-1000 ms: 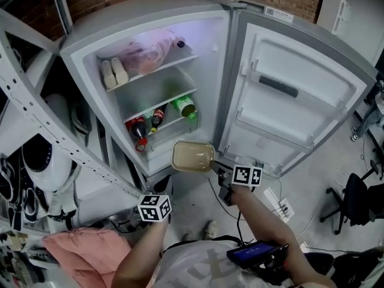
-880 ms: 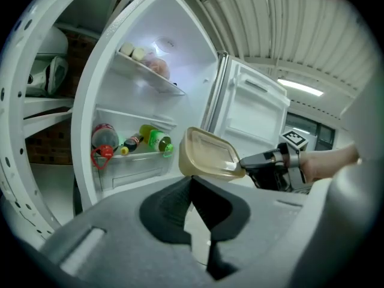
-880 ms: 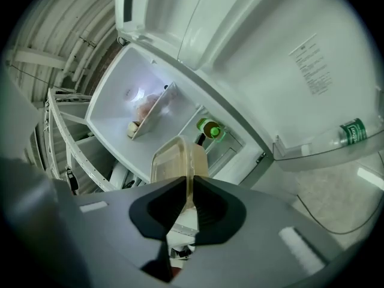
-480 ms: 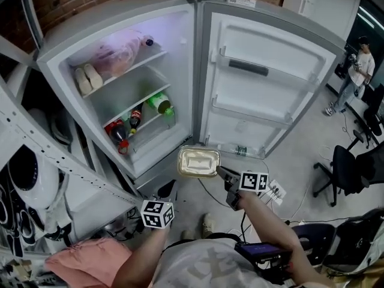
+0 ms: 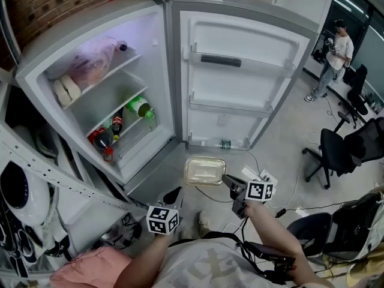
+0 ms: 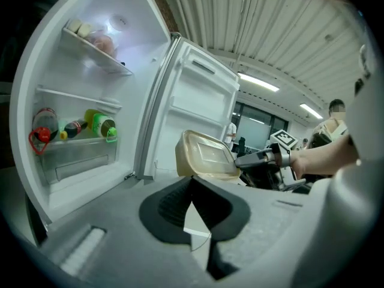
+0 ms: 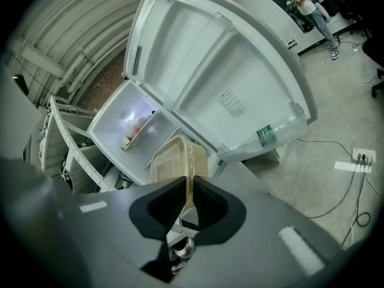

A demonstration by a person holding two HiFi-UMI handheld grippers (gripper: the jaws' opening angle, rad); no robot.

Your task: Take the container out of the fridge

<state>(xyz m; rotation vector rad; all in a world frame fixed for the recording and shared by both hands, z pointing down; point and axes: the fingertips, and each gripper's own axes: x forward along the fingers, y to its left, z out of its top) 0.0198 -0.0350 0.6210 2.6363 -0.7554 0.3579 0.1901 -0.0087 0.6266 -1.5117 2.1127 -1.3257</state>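
- Two grippers show in the head view: your right gripper [image 5: 228, 180] at lower centre, and your left gripper [image 5: 176, 195] below it and to its left.
- Right gripper: its jaws are clenched on the near rim of the container [image 5: 204, 170]. The right gripper view shows that rim pinched edge-on between the two pads.
- Container: a shallow, beige, lidded box with rounded corners. You hold it in the air outside the fridge [image 5: 90, 23], above the floor [image 5: 282, 155] and just in front of the lower edge of the open door [image 5: 240, 89].
- Left gripper: its jaws are pressed together with nothing between them. It hangs apart from the container, which appears beyond its tips in the left gripper view.
- Fridge interior, lit: a pink bag [image 5: 93, 62] lies on the top shelf. A green bottle [image 5: 139, 107] and dark bottles [image 5: 116, 123] lie on a lower shelf.
- Door: swung wide open, with a small can [image 5: 225, 144] standing in its lowest bin.
- Surroundings: a black chair [image 5: 336, 152] stands on the floor at the right, and a person [image 5: 333, 47] stands well beyond it.
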